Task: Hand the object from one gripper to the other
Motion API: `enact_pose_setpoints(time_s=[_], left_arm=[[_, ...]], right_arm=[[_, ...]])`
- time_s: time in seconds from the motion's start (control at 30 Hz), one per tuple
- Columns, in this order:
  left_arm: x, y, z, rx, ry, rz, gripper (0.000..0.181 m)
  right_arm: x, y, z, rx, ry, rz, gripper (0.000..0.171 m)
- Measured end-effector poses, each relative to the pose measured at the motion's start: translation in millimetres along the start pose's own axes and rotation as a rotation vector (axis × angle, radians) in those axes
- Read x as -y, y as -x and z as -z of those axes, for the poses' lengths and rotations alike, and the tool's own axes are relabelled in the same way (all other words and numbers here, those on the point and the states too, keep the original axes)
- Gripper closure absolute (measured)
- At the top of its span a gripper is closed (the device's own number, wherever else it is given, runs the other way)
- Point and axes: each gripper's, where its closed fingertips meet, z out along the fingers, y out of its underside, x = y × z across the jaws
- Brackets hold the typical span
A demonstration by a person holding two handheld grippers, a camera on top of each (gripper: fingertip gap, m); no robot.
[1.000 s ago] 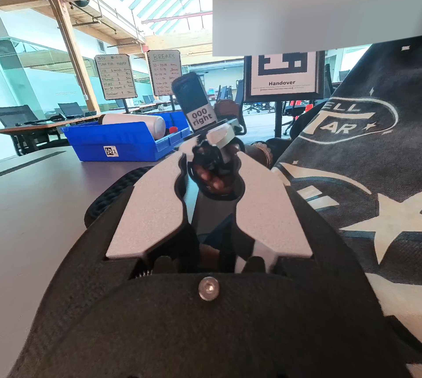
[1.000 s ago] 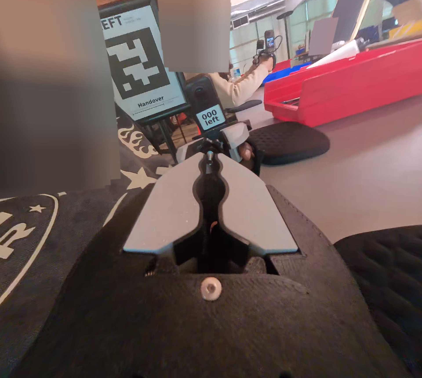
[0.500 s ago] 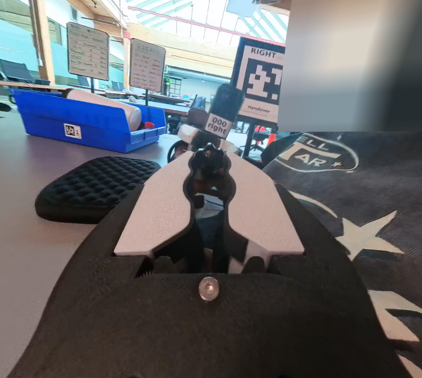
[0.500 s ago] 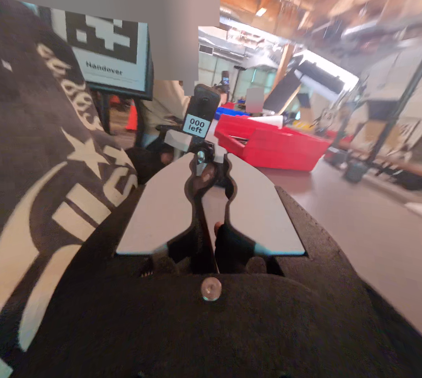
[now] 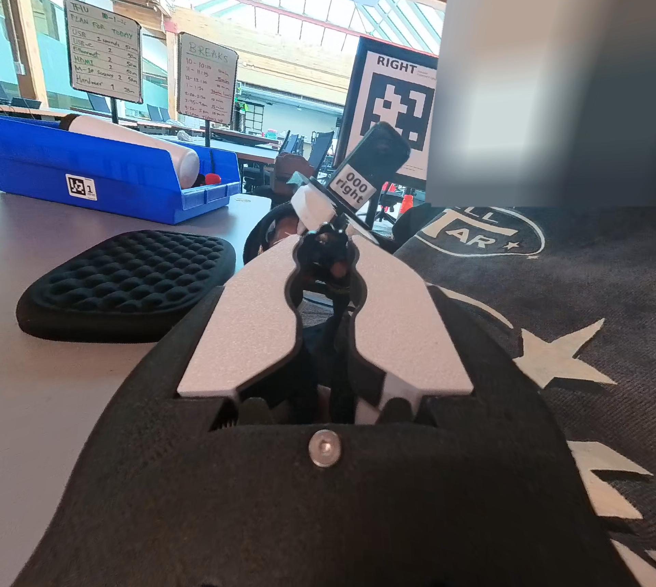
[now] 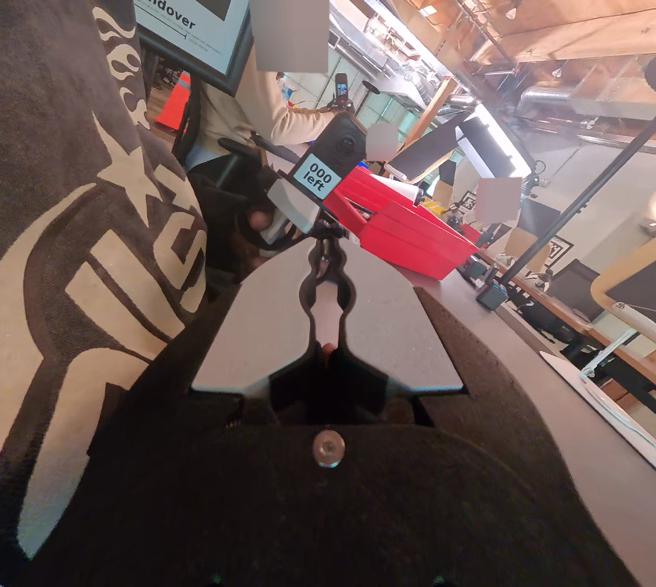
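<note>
One big grey table top (image 5: 53, 392) runs under everything, with a person's dark cloth shirt with pale star prints (image 5: 532, 321) close on the right. A long red plastic bin (image 6: 408, 236) sits far off on one side, a blue plastic bin (image 5: 124, 176) sits far left on the other, and a black bumpy soft pad (image 5: 131, 282) lies near left. The left gripper (image 5: 324, 243) and the right gripper (image 6: 324, 255) point at each other, tip to tip, up in the air above the table edge. A tiny silver metal screw (image 6: 323, 250) is right at that meeting spot. The right tongs are pinched close together on the screw. The left tongs are partly together around the same dark spot, but I cannot tell if they really grip it. I think the screw is hard, light and a bit slippery, so it could slip out and drop. Its thin round body looks like the best place to hold, squeezed flat between the tips. One gripper should hold on tight until the other one has it for sure.
</note>
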Motion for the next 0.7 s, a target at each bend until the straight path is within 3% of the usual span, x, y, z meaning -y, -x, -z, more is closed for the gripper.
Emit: enact_pose_setpoints(time_s=[0.1, 0.17, 0.37, 0.47, 0.57, 0.7], left_arm=[[3.6, 0.5, -0.2, 0.024, -0.025, -0.059, 0.157], [7.0, -0.2, 0.8, 0.054, -0.044, -0.147, 0.147], [2.2, 2.3, -0.2, 0.112, 0.007, -0.287, 0.147], [-1.1, 1.3, -1.5, 0.105, 0.031, -0.295, 0.159], [-1.6, 2.8, -1.1, 0.101, 0.038, -0.253, 0.159], [2.4, 3.8, -0.2, 0.081, 0.005, -0.15, 0.159]], right_arm=[[0.4, -0.8, -0.1, 0.03, 0.001, -0.122, 0.166], [-1.3, 0.2, -0.7, 0.087, 0.004, -0.299, 0.165], [0.4, -1.2, 1.2, 0.219, -0.025, -0.752, 0.165], [-0.8, -1.1, 0.8, 0.228, -0.029, -0.799, 0.165], [-2.3, -1.7, 1.0, 0.221, -0.025, -0.788, 0.165], [-0.8, -3.9, 1.0, 0.168, -0.048, -0.649, 0.16]])
